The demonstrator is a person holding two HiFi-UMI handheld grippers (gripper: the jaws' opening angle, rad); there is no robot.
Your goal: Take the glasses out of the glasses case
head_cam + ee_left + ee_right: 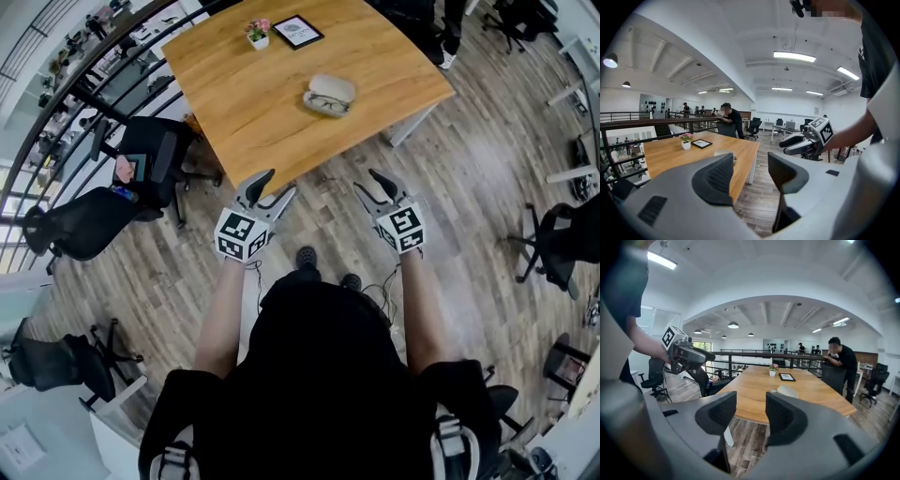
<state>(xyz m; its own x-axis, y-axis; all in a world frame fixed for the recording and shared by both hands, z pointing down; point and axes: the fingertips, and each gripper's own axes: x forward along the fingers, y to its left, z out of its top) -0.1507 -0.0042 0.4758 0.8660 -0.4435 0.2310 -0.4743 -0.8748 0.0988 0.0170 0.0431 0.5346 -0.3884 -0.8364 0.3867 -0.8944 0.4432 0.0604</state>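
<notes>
I see wooden table (272, 103) standing on plank floor (469, 187). Pale glasses case (333, 89) lies toward table's near right side. Glasses (326, 103) sit at case's near edge, touching it; I can't tell whether inside. Far end: small white pot with pink flowers (258, 34), dark-framed picture (297, 31) flat just beside.

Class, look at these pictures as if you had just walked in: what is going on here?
A person stands facing a wooden table with a left claw in one hand and a right claw in the other. Both are open, empty and short of the table's near corner. On the table lies a pale glasses case with the glasses at its near side. Neither claw touches them. Farther back stand a flower pot and a picture frame.
</notes>
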